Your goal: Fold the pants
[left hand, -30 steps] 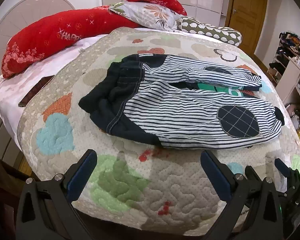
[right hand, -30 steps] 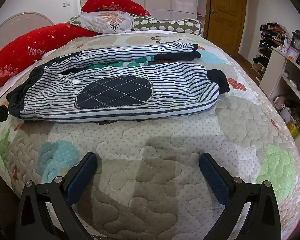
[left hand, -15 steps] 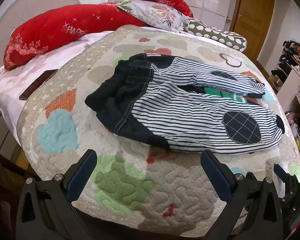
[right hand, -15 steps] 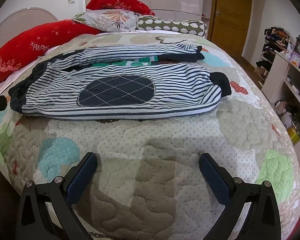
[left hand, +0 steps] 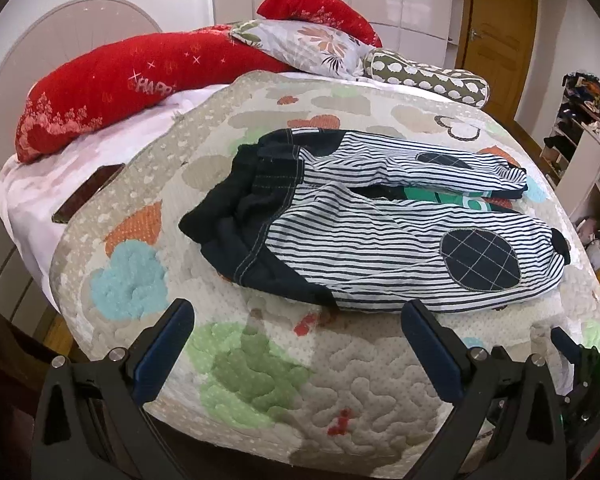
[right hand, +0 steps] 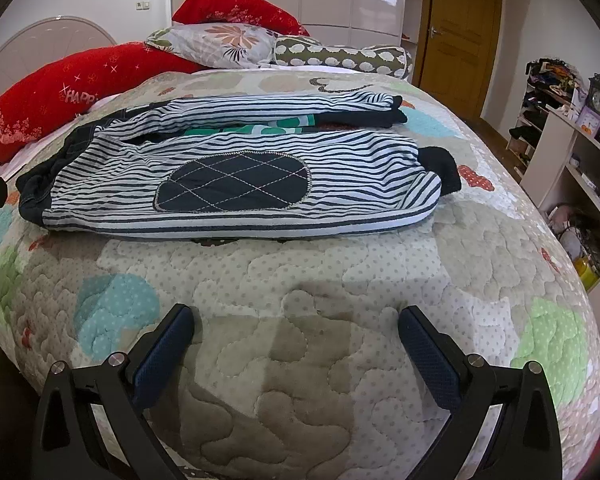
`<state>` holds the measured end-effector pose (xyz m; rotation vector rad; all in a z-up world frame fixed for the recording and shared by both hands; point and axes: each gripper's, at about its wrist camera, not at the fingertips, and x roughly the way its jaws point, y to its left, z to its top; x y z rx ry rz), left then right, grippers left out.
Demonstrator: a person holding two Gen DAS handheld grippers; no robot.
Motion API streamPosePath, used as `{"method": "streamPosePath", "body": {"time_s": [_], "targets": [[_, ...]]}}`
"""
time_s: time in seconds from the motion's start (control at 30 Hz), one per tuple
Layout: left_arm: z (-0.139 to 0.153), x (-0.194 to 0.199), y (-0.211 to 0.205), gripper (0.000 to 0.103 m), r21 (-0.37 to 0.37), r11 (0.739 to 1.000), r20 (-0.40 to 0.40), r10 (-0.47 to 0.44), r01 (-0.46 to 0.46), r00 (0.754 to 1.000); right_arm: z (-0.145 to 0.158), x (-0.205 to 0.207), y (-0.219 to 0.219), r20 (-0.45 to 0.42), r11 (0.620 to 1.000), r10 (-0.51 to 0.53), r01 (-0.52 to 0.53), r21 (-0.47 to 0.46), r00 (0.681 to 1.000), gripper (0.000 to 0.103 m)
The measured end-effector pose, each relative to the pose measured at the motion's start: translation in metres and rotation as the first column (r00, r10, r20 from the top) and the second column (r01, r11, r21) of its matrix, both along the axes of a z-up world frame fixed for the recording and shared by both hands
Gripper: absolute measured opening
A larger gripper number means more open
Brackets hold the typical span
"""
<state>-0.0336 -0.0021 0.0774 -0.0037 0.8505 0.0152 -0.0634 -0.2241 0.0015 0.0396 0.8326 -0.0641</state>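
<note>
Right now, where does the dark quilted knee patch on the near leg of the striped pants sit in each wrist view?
Left wrist: the knee patch sits right of centre, near the cuff end of the near leg of the striped pants.
Right wrist: the knee patch sits left of centre, in the upper half of the picture.
Shared landmark: the red pillow lettered HAPP, upper left in both.

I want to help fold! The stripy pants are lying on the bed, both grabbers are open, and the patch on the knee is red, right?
Nearly. The knee patch on the striped pants is dark navy with light criss-cross stitching, not red; the right wrist view shows it. The pants do lie on the bed quilt, and the left gripper and right gripper are both open.
</note>
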Motion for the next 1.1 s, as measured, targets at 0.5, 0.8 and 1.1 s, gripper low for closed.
{"method": "streamPosePath", "body": {"time_s": [0.5,0.8,1.1], "targets": [[0.002,-0.001,0.002,0.103,0.014,1.0,0.013,-0.005,0.005,1.0,0.0,-0.002,0.001,0.014,1.0,-0.004,0.005,-0.013,1.0,0.103],[0.002,-0.004,-0.004,0.103,0.032,0.999,0.021,-0.007,0.006,1.0,0.004,0.0,0.002,-0.007,1.0,0.013,-0.013,-0.024,1.0,0.103],[-0.008,0.004,-0.002,0.103,0.036,0.999,-0.022,-0.006,0.007,1.0,0.021,0.004,-0.003,-0.037,0.998,0.067,-0.068,-0.016,0.997,0.103]]}}
